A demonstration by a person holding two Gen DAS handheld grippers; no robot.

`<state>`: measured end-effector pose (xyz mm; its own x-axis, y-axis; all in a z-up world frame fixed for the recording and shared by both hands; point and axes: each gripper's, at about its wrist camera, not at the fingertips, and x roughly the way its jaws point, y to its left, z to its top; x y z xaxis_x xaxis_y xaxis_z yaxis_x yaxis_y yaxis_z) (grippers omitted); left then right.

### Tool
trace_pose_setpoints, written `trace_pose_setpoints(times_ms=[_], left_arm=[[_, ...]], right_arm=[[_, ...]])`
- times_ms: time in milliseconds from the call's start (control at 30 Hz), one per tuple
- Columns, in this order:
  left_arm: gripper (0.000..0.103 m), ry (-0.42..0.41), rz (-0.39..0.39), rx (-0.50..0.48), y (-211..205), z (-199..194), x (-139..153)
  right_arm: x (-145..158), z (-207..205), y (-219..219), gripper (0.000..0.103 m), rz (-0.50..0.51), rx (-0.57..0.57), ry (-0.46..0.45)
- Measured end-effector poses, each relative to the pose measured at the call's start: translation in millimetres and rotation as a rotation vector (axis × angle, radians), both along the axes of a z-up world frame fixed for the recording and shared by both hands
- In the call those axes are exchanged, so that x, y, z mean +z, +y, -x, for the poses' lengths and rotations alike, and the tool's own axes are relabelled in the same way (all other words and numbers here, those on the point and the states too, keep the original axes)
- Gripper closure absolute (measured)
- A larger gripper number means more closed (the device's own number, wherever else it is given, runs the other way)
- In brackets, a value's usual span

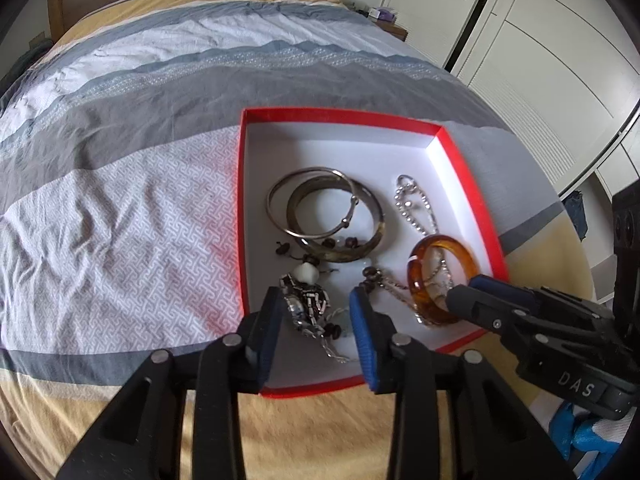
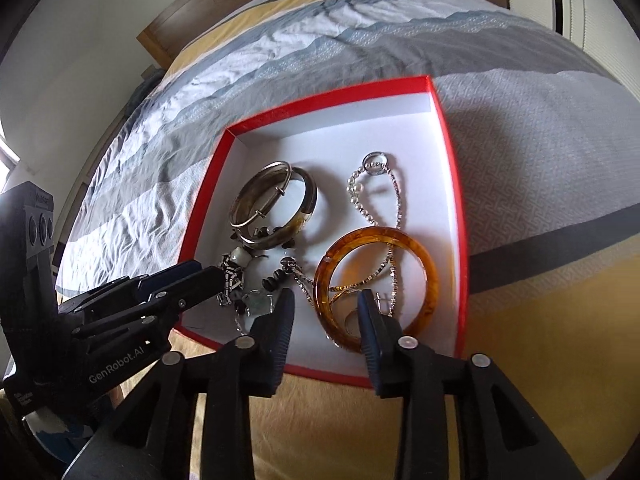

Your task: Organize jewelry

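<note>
Now both claws stand parted and hold nothing. The left gripper point(image 1: 316, 312) hangs over a black-and-silver bracelet point(image 1: 306, 300) at the near edge of the red box point(image 1: 472, 184); its fingers flank the piece without pressing it. The right gripper point(image 2: 326, 312) straddles the near rim of the amber bangle point(image 2: 374, 284), which lies on a silver chain point(image 2: 390, 208). Further in, two metal bangles point(image 1: 320, 210) overlap. The box sits on a striped bedspread point(image 1: 120, 200).

right tongs point(image 1: 466, 288): "DAS" on body | left tongs point(image 2: 208, 276): "GenRobot.AI" on body
</note>
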<state>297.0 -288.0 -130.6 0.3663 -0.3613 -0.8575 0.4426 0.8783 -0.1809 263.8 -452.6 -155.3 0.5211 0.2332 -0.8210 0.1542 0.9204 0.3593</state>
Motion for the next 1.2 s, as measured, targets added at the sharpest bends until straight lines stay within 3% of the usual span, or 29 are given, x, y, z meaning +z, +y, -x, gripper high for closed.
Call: trace_pose_setpoints(times_ms=[200, 300, 467, 633, 800, 1200], left_arm=[[0.069, -0.069, 0.035, 0.028, 20, 20, 50], [0.062, -0.134, 0.052, 0.063, 45, 38, 80], [0.061, -0.279, -0.012, 0.136, 94, 83, 117], [0.061, -0.299, -0.041, 0.226, 148, 126, 128], [0.061, -0.295, -0.044, 0.311, 195, 164, 139], [0.055, -0.439, -0.085, 0.415, 259, 250, 165]], right_arm=[[34, 24, 4, 0.063, 0.052, -0.037, -0.037], [59, 41, 12, 0.058, 0.08, -0.049, -0.076], [97, 75, 40, 0.052, 0.12, -0.048, -0.156], [124, 111, 82, 0.048, 0.17, -0.029, -0.217], [143, 149, 122, 0.037, 0.217, -0.013, -0.273], [161, 222, 169, 0.024, 0.27, -0.053, -0.359]])
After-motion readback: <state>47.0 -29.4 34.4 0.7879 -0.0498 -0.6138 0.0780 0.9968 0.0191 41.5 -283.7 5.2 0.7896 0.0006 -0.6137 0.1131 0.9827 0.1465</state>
